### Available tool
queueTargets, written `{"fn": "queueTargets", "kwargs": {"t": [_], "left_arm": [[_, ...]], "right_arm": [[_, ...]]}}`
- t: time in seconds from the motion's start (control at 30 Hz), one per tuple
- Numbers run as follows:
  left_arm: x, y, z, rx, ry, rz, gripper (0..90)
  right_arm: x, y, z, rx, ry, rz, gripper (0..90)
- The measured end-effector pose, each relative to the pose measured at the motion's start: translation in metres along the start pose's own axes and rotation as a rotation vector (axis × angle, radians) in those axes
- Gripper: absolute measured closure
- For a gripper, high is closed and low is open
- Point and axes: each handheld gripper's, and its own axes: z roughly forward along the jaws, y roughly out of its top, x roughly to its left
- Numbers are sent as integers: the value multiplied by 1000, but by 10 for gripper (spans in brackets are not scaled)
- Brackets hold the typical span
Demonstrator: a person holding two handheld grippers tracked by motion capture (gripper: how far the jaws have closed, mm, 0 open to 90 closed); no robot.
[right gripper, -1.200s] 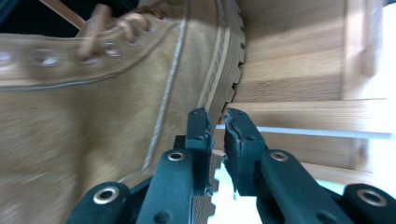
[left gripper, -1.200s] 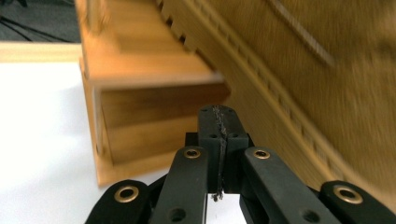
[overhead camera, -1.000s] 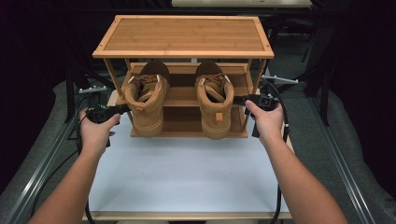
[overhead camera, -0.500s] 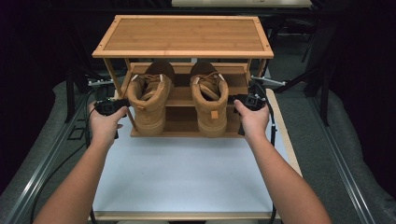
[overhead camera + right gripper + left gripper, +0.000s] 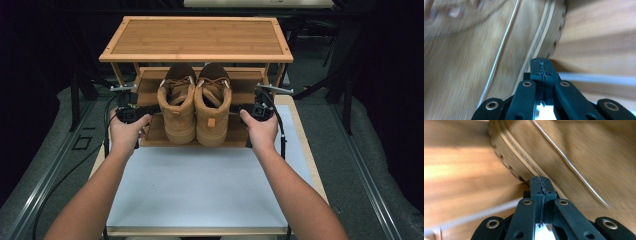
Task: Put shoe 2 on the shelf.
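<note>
Two tan lace-up boots stand side by side, touching, on the lower shelf [image 5: 154,134] of a bamboo shoe rack [image 5: 197,37], toes toward me. The left boot [image 5: 176,107] has my left gripper [image 5: 151,108] against its outer side. That gripper's jaws are shut with nothing between them, tips at the boot's ribbed sole [image 5: 509,155] in the left gripper view [image 5: 540,180]. On the outer side of the right boot [image 5: 213,107], my right gripper [image 5: 239,107] is shut and empty. Its tips [image 5: 541,61] rest by the sole edge of that boot [image 5: 469,50].
The rack's top board overhangs the boots. Its side posts [image 5: 120,75] stand just behind each hand. A white mat [image 5: 200,185] covers the table in front of the rack. Cables trail from both grippers down the table's sides. Dark floor lies around the table.
Both hands moved inward toward the middle of the shelf. The two boots, apart a second ago, have slid together and now touch.
</note>
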Motion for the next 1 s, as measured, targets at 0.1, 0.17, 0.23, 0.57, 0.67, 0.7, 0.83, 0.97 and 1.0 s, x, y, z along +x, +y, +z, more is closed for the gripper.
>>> {"fn": "queueTargets", "kwargs": {"t": [0.1, 0.17, 0.23, 0.57, 0.67, 0.7, 0.83, 0.97, 1.0], "left_arm": [[-14, -18, -13, 52, 20, 74, 900], [-21, -27, -22, 56, 3, 92, 900], [-27, -33, -27, 45, -17, 99, 900], [-31, -13, -31, 0, -7, 69, 900], [-29, -11, -30, -13, -29, 54, 900], [-29, -11, -30, -16, -29, 55, 900], [-30, -16, -28, -35, 12, 62, 900], [-25, -9, -19, -65, 0, 26, 900], [-26, -7, -14, -66, 11, 31, 900]], "right_arm": [[3, -16, -10, 49, 19, -64, 892], [6, -27, -17, 97, -14, -107, 890], [6, -39, -21, 116, 36, -107, 900], [16, -33, -29, 67, 90, -71, 900], [16, -30, -29, 81, 77, -74, 900], [15, -29, -30, 85, 79, -74, 900], [18, -33, -30, 42, 66, -122, 900], [21, -27, -24, -2, 54, -129, 900], [21, -22, -23, 4, 2, -124, 900]]}}
